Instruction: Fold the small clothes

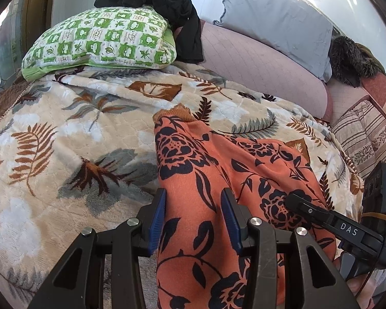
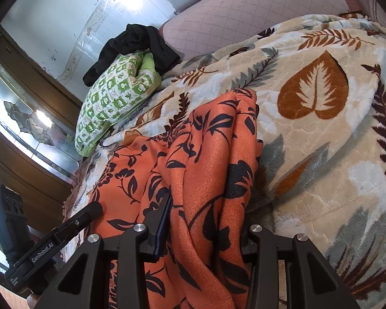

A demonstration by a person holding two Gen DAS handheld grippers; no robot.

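Observation:
An orange garment with black flowers (image 1: 213, 170) lies on a leaf-patterned blanket (image 1: 64, 139), its ribbed cuff (image 1: 175, 114) pointing away. My left gripper (image 1: 194, 221) has its blue-padded jaws apart, with the near part of the cloth running between them. In the right wrist view the same garment (image 2: 205, 170) is bunched between the jaws of my right gripper (image 2: 205, 231), which stand apart around it; the right finger is hidden under the cloth. The right gripper also shows in the left wrist view (image 1: 321, 216), resting on the garment's right side.
A green-and-white checked pillow (image 1: 100, 41) with a black garment (image 1: 167, 5) on it lies at the bed's far end. A pink bolster (image 1: 257, 61) and a grey pillow (image 1: 278, 18) are along the wall. A wooden cabinet with glass (image 2: 25, 118) stands on the left.

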